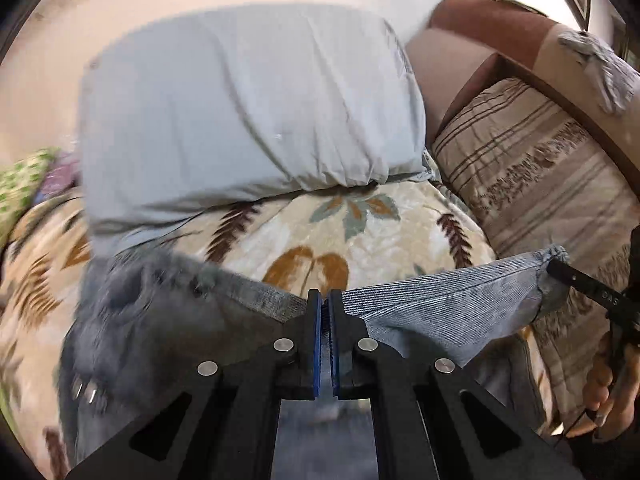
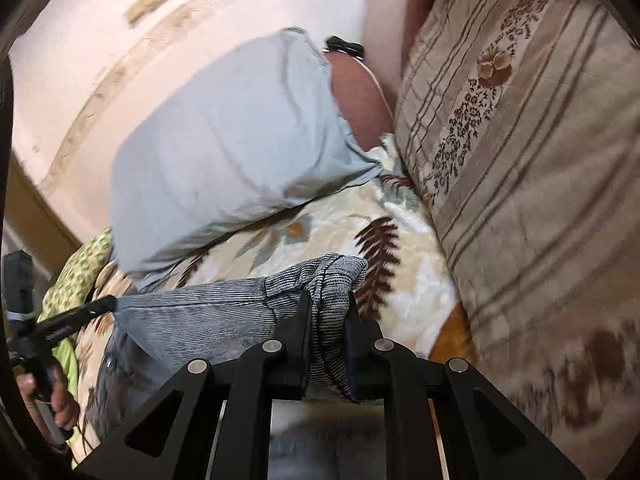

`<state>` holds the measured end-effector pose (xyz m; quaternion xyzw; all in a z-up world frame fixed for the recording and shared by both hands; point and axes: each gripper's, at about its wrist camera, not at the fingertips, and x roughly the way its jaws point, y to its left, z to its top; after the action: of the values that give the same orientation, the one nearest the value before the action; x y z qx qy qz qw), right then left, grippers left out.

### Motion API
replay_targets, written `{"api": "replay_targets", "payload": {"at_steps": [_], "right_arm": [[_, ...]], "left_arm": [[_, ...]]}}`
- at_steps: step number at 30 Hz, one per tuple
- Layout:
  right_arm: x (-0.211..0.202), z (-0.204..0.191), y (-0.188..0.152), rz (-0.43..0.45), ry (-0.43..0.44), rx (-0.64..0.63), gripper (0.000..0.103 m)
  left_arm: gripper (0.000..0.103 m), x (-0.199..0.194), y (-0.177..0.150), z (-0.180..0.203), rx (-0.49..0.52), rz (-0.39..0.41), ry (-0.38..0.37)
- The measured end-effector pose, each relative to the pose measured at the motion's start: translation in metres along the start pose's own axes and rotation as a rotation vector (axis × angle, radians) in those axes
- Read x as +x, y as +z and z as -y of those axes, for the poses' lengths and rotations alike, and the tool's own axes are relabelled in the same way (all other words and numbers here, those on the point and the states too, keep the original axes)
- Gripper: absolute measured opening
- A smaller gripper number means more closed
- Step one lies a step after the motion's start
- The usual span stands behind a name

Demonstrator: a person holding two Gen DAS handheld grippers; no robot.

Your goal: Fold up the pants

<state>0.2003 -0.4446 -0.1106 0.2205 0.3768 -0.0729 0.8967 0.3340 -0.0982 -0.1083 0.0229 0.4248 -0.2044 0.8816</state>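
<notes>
Grey-blue corduroy pants (image 1: 440, 300) hang stretched between my two grippers above a leaf-patterned blanket (image 1: 332, 232). My left gripper (image 1: 328, 304) is shut on the pants' upper edge; darker fabric with metal studs (image 1: 86, 390) droops at its left. My right gripper shows at the right edge of the left wrist view (image 1: 560, 270), pinching the pants' corner. In the right wrist view my right gripper (image 2: 328, 300) is shut on a bunched end of the pants (image 2: 324, 280). The left gripper (image 2: 104, 304) appears at the left, holding the other end.
A pale blue pillow (image 1: 248, 108) lies at the back against a pink wall. A beige striped cushion (image 1: 540, 168) leans against a brown headboard (image 1: 480, 20) on the right. A green patterned cloth (image 2: 76, 276) lies at the left.
</notes>
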Motion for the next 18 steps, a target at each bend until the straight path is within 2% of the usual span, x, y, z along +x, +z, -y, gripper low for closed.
{"api": "replay_targets", "payload": {"at_steps": [3,7,10,13,15,18], "right_arm": [[-0.017,-0.002,-0.028,-0.006,-0.012,-0.012,0.013],[-0.037,0.001,-0.076,-0.042,-0.027,0.009,0.013],[-0.042,0.003,-0.103,-0.081,-0.052,0.034,0.016],[-0.041,0.008,-0.121,-0.131,-0.086,0.084,0.02],[-0.041,0.006,-0.127,-0.168,-0.072,0.102,0.027],[-0.052,0.001,-0.135,-0.183,-0.089,0.105,0.051]], "left_arm": [[0.002,-0.044,-0.056,0.01,-0.022,0.002,0.012],[0.001,-0.064,-0.124,0.014,-0.091,-0.072,-0.002],[0.001,-0.069,-0.158,0.015,-0.114,-0.108,0.004],[0.001,-0.068,-0.177,0.016,-0.107,-0.127,0.029],[0.0,-0.059,-0.182,0.016,-0.115,-0.147,0.023],[0.0,-0.064,-0.19,0.017,-0.139,-0.143,-0.027]]}}
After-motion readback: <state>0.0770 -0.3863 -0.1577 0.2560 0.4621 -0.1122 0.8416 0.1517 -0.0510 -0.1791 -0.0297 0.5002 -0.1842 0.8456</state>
